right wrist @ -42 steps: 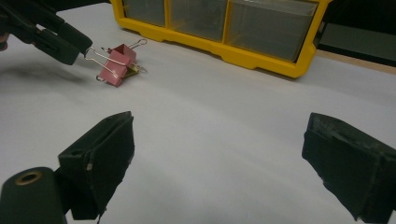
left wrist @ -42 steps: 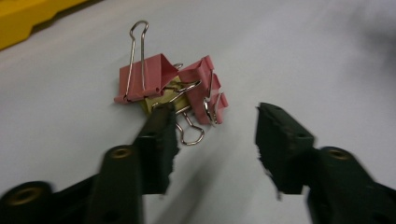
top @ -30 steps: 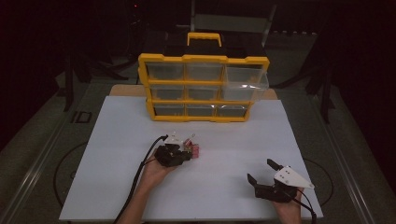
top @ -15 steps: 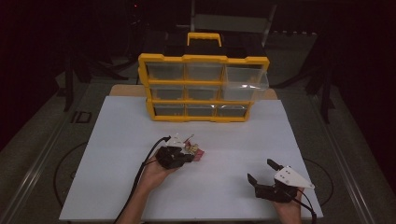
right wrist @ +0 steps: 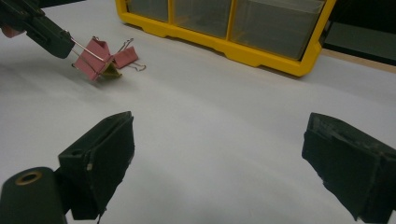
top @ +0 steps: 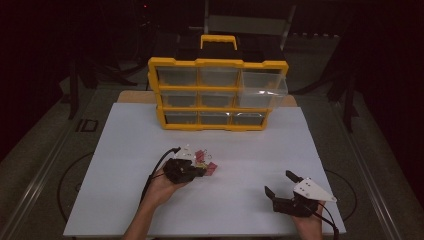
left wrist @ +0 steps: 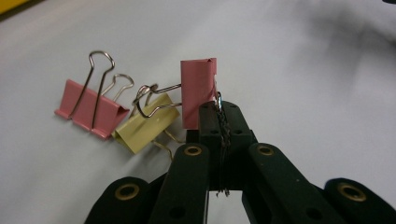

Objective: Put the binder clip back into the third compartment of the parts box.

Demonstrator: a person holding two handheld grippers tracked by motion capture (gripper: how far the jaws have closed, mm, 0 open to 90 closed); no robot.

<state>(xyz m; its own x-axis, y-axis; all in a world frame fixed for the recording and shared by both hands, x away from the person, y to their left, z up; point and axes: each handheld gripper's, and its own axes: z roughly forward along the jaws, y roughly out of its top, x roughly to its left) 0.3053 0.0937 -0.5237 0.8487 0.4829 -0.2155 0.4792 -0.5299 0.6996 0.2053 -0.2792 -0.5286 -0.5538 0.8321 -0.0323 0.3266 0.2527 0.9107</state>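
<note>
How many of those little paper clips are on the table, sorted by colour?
Pink binder clips: 2, one lying flat and one held by its wire handle in the left gripper
Yellow binder clip: 1
Total: 3

Your white table (top: 125, 165) carries the yellow organizer (top: 218, 95) ahead of your grippers, with binder clips (left wrist: 116, 116) just beyond the left gripper (top: 199, 171).

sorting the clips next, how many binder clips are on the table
3. A pink metal binder clip is held by its wire handle in the left gripper; a yellow binder clip lies beside it, and another pink binder clip lies beyond that. More may be hidden in the drawers.
</note>
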